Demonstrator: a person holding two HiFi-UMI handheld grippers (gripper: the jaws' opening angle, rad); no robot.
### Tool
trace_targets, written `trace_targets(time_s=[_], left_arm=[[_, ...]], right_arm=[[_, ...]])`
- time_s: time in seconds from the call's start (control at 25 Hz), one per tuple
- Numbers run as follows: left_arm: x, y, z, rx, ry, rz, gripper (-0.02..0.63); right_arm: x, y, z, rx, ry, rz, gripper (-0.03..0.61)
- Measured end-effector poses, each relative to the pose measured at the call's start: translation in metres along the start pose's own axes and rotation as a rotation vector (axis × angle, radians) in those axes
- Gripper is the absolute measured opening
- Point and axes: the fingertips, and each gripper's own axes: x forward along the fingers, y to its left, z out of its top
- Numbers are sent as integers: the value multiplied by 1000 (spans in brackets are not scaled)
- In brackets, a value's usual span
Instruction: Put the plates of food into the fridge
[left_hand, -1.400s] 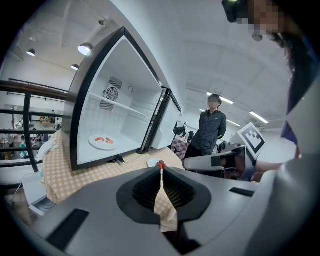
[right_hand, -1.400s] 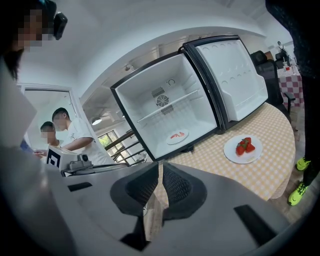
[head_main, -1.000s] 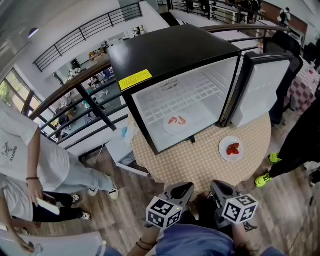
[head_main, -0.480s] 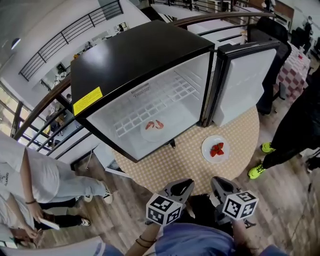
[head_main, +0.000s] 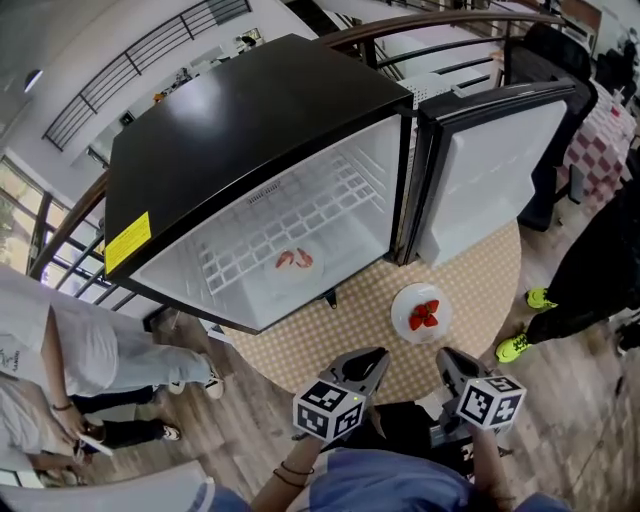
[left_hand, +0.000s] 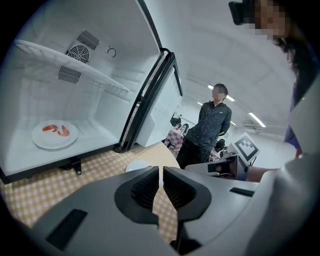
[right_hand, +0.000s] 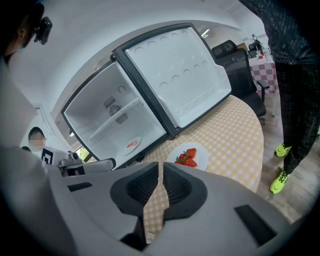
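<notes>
Black fridge (head_main: 250, 120) stood on the round checked worktop (head_main: 345, 335), taking up most of its far and left side; door (head_main: 495, 165) swung wide open to the right; inside all white, wire shelf (left_hand: 75, 67) across the upper part; yellow sticker (head_main: 127, 241) on the fridge's top at the near left corner. Shrimp plate (head_main: 293, 262) lay already inside, on the fridge floor about mid-width; strawberry plate (head_main: 421, 313) sat out on the worktop, just near of the open door and right of the fridge opening, with neither gripper touching it. Left gripper (head_main: 372, 360) hung over the near edge of the worktop, pointing towards the fridge; jaws closed tight together, nothing between the ribbed pads, only checked cloth showing past them in its own view. Right gripper (head_main: 449, 360) was just to its right, apart from it, near of the strawberry plate and short of it; jaws likewise brought together and empty; its own view showed the strawberries lying a little past the tips and to the right. Both grippers tilted somewhat downward. Person in a white top (head_main: 40, 340) stood on the wooden floor at far left; person in dark clothes (head_main: 590, 270) stood right of the worktop, one green shoe (head_main: 513, 347) by its edge.
</notes>
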Motion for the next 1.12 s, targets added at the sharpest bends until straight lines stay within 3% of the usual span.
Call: trace_targets(time_s=[0.76, 0.96, 1.12], left_arm=[[90, 55, -56, -75, 260, 96, 30], [102, 75, -63, -128, 288, 140, 58], [111, 85, -73, -219, 311, 143, 103]], right_arm=[[55, -107, 18, 24, 156, -63, 40], [68, -118, 16, 20, 196, -60, 41], [78, -123, 16, 13, 218, -54, 44]])
